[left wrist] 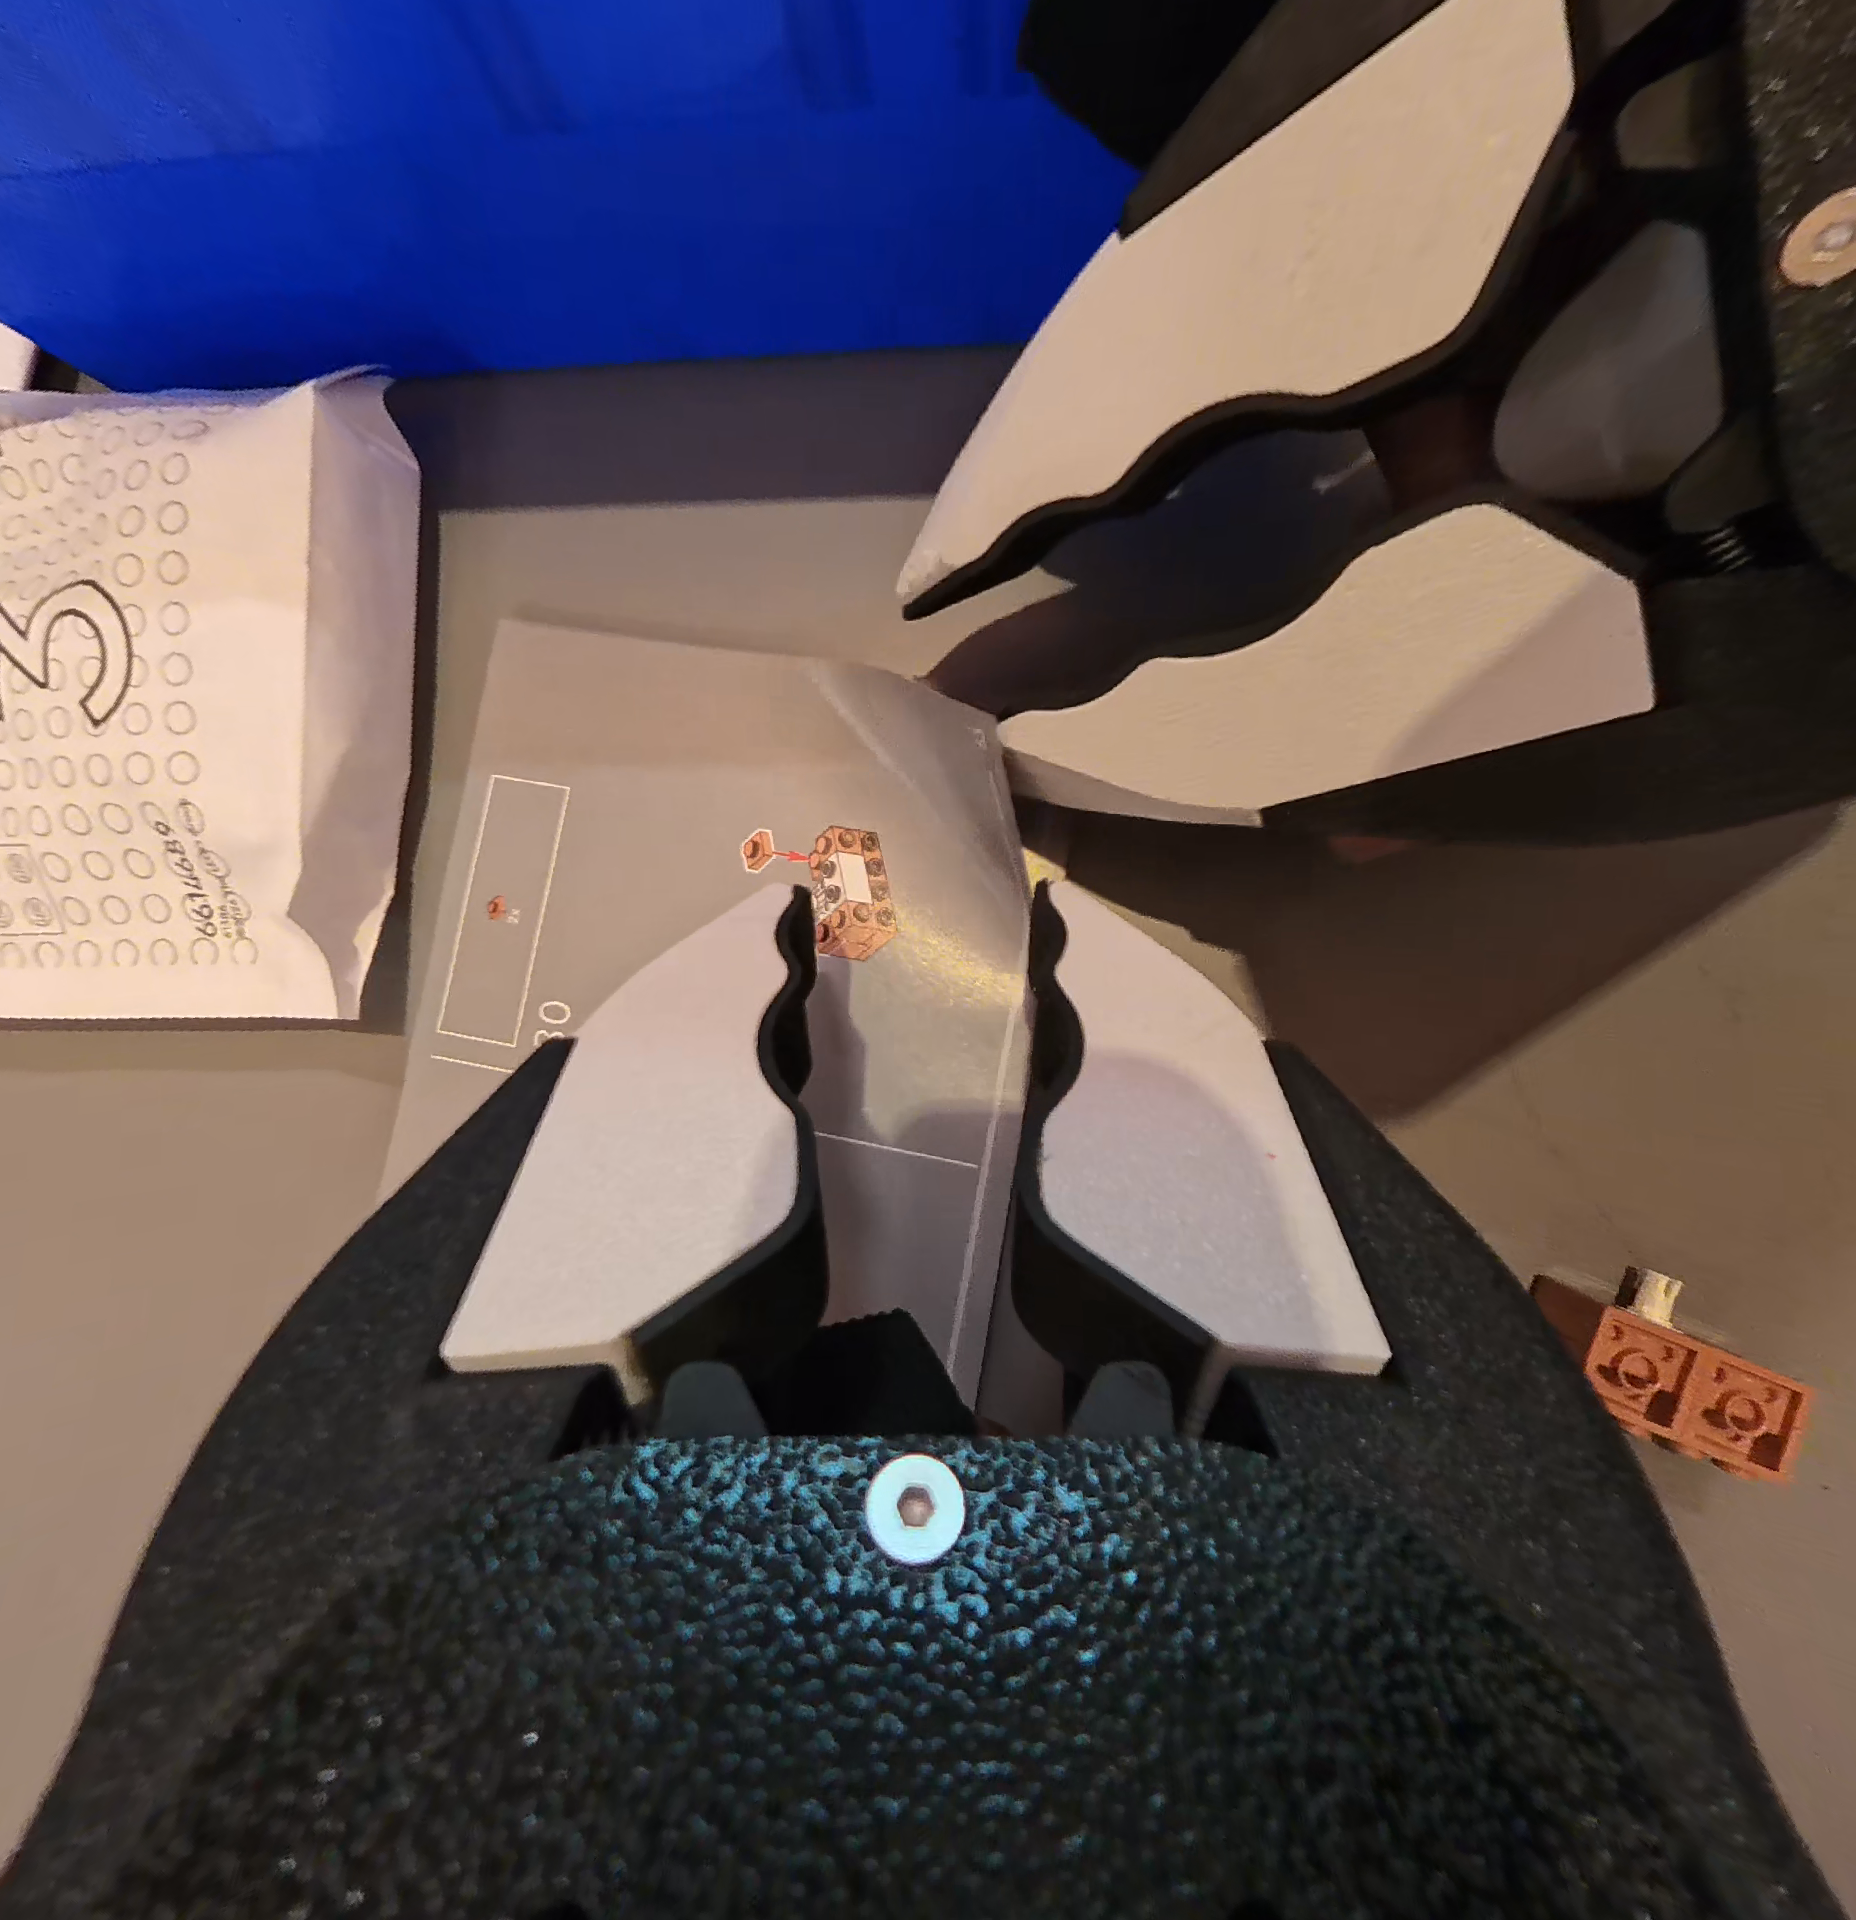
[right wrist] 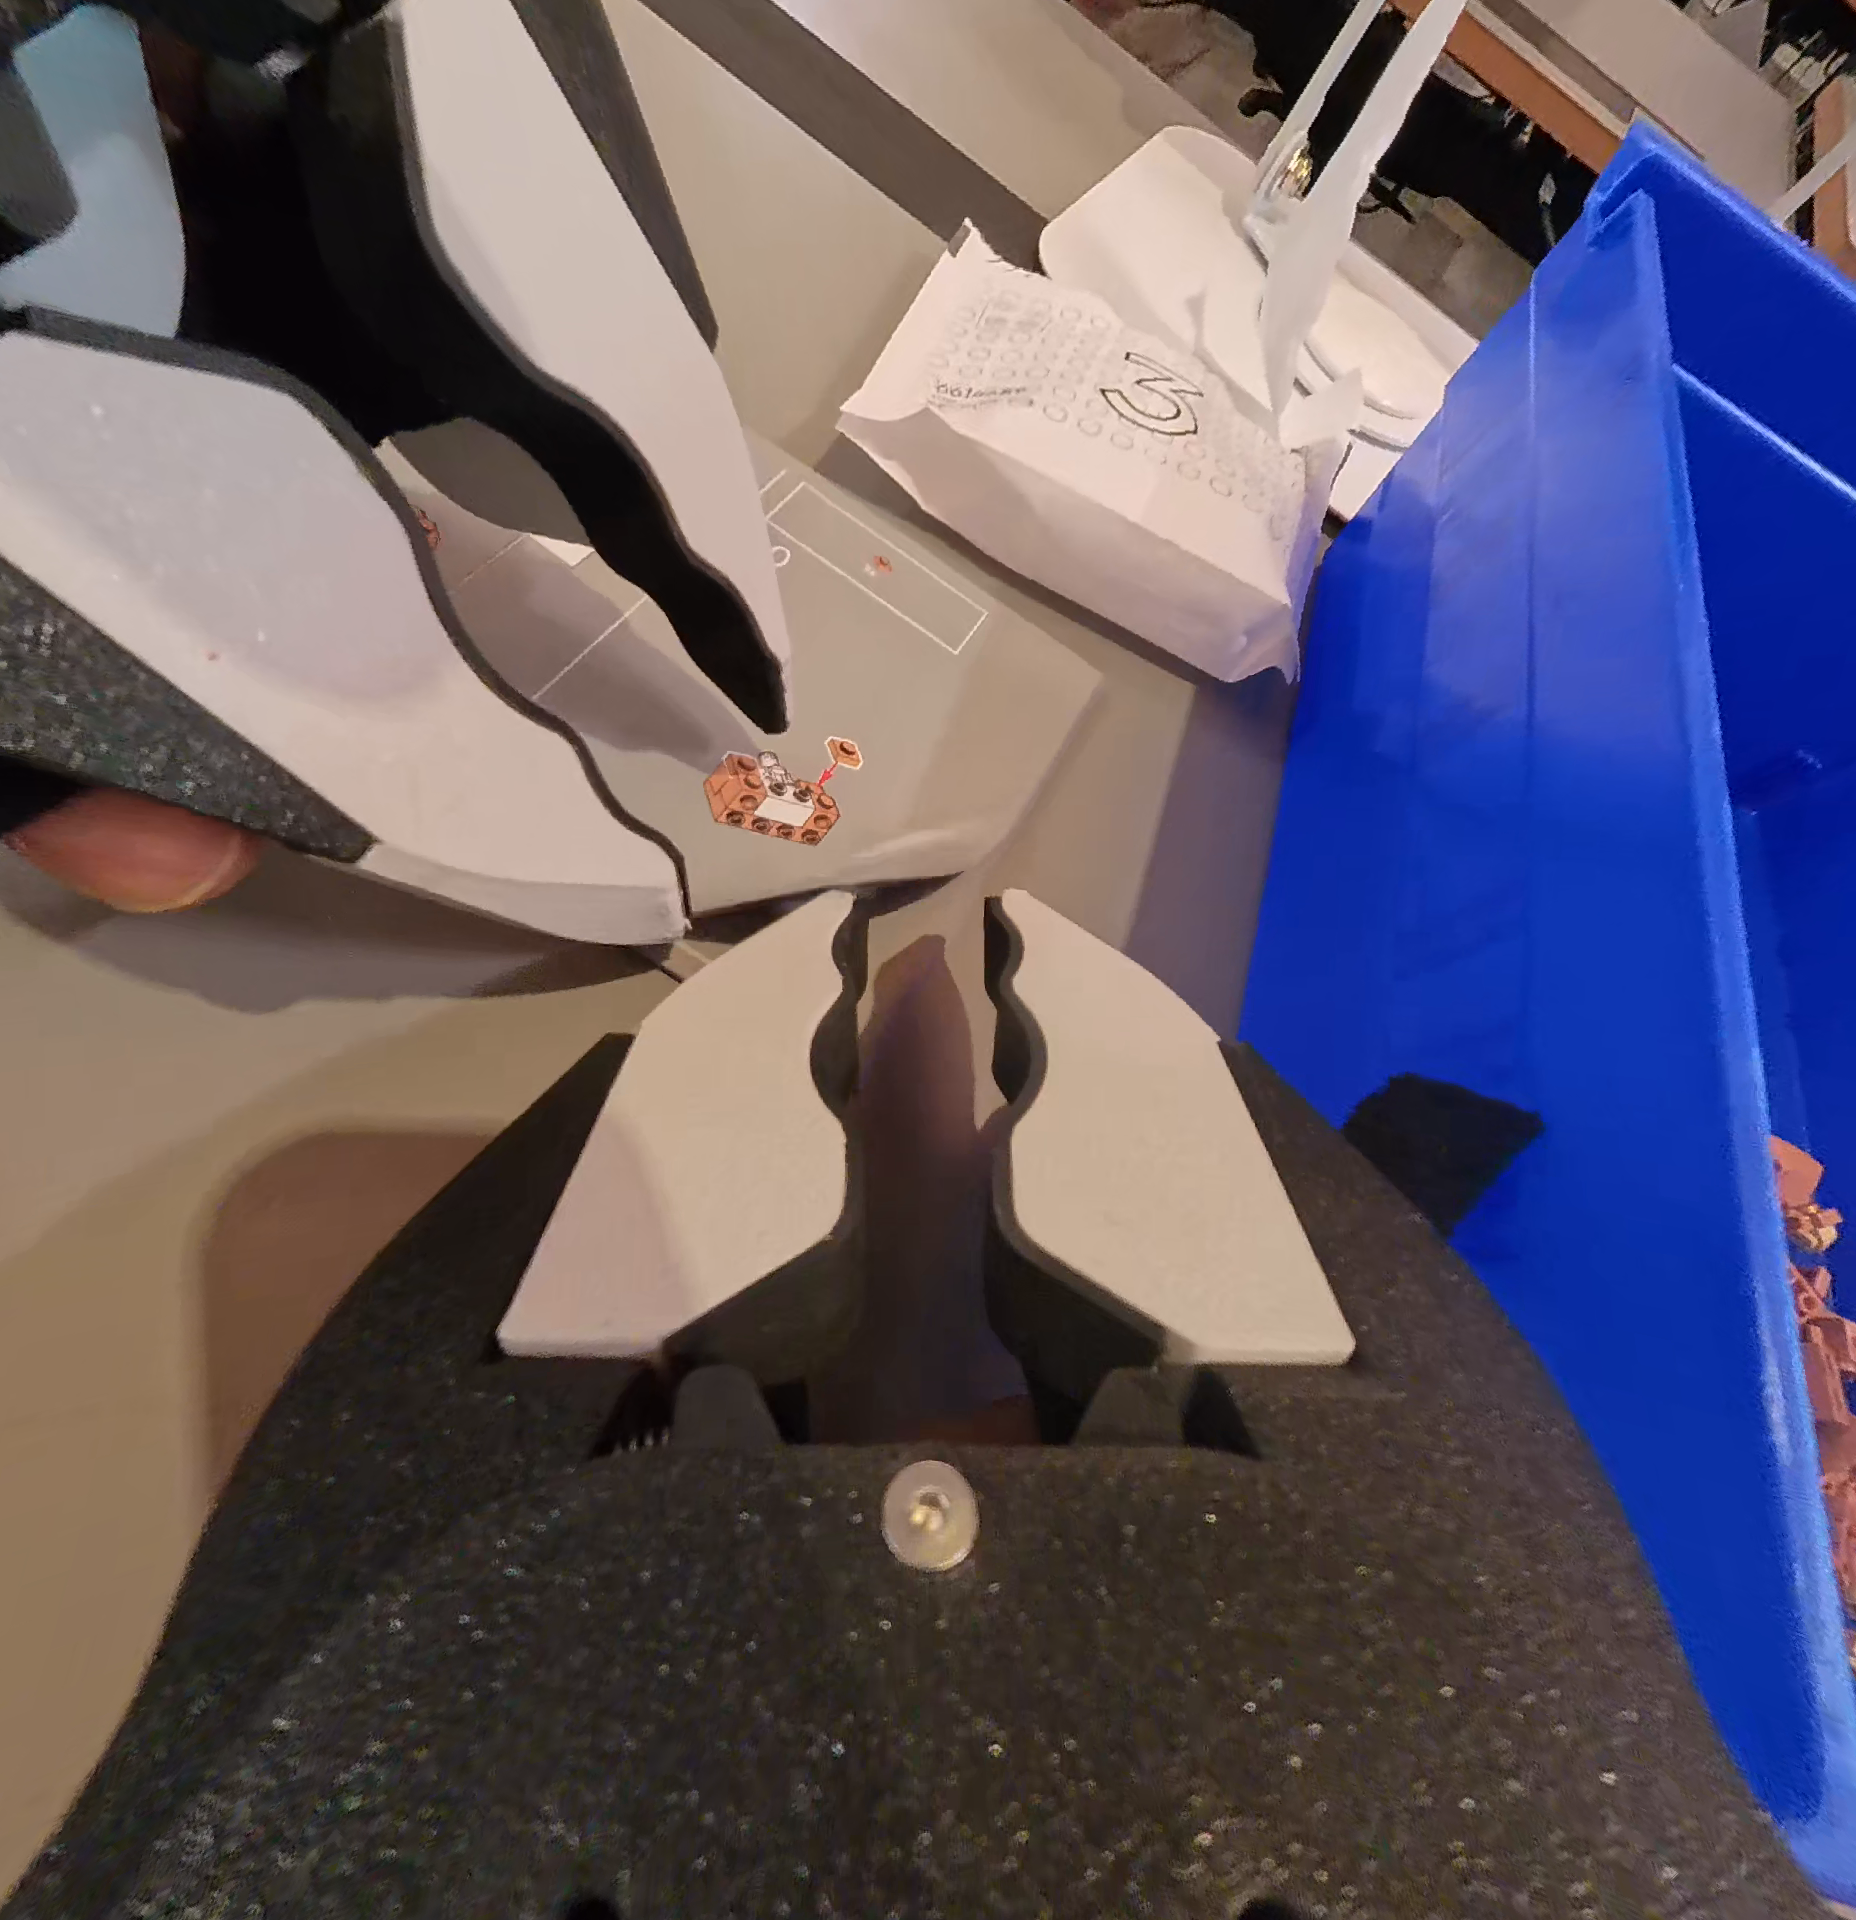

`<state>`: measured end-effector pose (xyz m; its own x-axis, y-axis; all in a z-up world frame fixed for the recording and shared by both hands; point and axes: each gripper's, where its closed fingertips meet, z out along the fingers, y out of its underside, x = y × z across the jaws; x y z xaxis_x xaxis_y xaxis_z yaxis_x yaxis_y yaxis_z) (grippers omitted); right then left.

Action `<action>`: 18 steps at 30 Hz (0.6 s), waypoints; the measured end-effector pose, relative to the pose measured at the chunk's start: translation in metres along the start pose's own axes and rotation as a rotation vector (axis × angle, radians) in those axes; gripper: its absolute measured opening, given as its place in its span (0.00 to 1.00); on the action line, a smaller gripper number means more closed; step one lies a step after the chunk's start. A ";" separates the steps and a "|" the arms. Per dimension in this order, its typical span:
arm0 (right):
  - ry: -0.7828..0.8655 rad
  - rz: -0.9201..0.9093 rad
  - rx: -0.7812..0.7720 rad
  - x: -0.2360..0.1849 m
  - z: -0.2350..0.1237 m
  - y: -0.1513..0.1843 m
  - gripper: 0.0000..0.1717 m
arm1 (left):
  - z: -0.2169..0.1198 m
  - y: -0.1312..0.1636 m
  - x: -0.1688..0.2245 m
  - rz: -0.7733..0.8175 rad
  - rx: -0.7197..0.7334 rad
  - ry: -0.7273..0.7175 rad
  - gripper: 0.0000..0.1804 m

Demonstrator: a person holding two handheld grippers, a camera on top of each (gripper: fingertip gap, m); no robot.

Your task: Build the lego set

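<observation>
Instruction page [left wrist: 695, 727] is the centre of it all: a grey sheet lying on the bench [left wrist: 176, 1195], printed with a little drawing of a brown brick build [left wrist: 851, 883] and a red arrow. Its edge on the right-hand side is curled up off the bench instead of lying flat.

Left tongs [left wrist: 919, 925] hang right over that page, released, with a wide gap between the fingers and nothing in them. You just see the printed sheet through the gap, and the drawing sits just past the tips. From the other side, one of its fingers looks to be down low by the page's near edge, but I can't tell if it actually touches.

Right tongs [right wrist: 924, 914] come in from the side with their tips right at the curled-up edge. They're parted too, a bit narrower, and as far as I can see the pads aren't pinching the paper, only shadowed bench between them.

Further out: a small brown brick assembly [left wrist: 1693, 1392] with a white bit on it sits on the bench off to the right of the left tongs. A white paper bag [right wrist: 1111, 468] with a circle pattern lies beyond the page. A blue bin [right wrist: 1526, 727] stands beside it, with brown bricks [right wrist: 1838, 1403] inside.
</observation>
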<state>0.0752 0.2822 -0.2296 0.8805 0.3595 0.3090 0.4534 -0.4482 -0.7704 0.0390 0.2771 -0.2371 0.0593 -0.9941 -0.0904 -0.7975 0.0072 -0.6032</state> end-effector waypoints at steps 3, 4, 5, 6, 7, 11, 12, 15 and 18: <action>-0.003 0.004 0.004 0.000 0.000 0.000 0.12 | -0.001 -0.001 0.002 0.004 0.004 0.003 0.22; -0.007 0.007 0.004 0.000 -0.001 0.000 0.12 | -0.001 -0.002 0.003 0.006 0.005 0.006 0.22; -0.012 0.010 0.003 0.000 -0.001 0.001 0.12 | -0.001 -0.003 0.005 0.008 0.007 0.008 0.22; -0.019 0.012 0.003 0.000 -0.001 0.001 0.12 | -0.001 -0.004 0.006 0.012 0.009 0.009 0.22; -0.026 0.014 0.000 -0.001 -0.001 0.002 0.12 | 0.000 -0.005 0.008 0.018 0.011 0.009 0.22; -0.058 0.021 -0.014 -0.003 -0.003 0.006 0.12 | 0.002 -0.008 0.015 0.063 -0.003 -0.017 0.22; -0.061 0.020 -0.016 -0.003 -0.003 0.006 0.11 | 0.002 -0.009 0.016 0.076 -0.007 -0.027 0.22; -0.070 0.011 -0.016 -0.004 -0.004 0.007 0.11 | 0.003 -0.011 0.020 0.100 -0.011 -0.040 0.21; -0.080 0.012 -0.013 -0.005 -0.004 0.007 0.11 | 0.003 -0.012 0.021 0.104 -0.007 -0.039 0.21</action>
<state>0.0744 0.2736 -0.2344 0.8722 0.4178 0.2544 0.4453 -0.4632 -0.7663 0.0518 0.2564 -0.2339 -0.0011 -0.9830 -0.1834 -0.8050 0.1096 -0.5830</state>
